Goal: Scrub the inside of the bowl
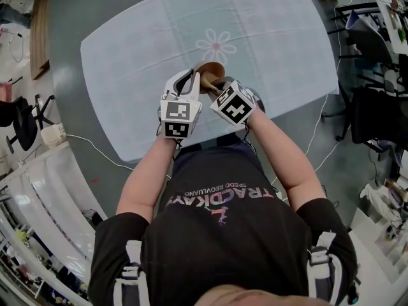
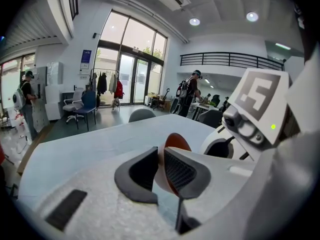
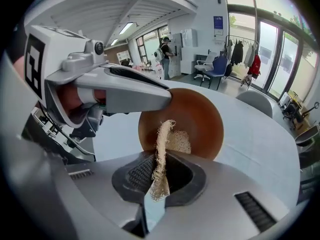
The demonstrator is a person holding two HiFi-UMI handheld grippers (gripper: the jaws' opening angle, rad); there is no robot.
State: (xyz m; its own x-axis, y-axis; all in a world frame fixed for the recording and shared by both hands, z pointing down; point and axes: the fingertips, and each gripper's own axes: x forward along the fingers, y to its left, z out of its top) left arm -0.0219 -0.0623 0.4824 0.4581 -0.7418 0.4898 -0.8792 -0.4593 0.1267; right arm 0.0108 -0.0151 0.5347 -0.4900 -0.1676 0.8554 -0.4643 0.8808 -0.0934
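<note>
Inspection, near edge of table (image 1: 127, 56), which carries a light cloth with 1 flower motif (image 1: 216, 45).

Item 1: brown bowl (image 3: 197, 116). It is tilted on edge, with its opening turned toward the right gripper (image 3: 162, 176). Whether it touches the cloth cannot be told.

Item 2: left gripper (image 2: 160, 160). The 2 jaws are clamped on the bowl's rim, 1 inside the wall and 1 outside.

Item 3: right gripper. The 2 jaws are closed on a pale fibrous scrub pad (image 3: 161, 144), and the pad's far end lies against the bowl's inner surface.

The 2 grippers sit just beside each other, directly in front of the person.
</note>
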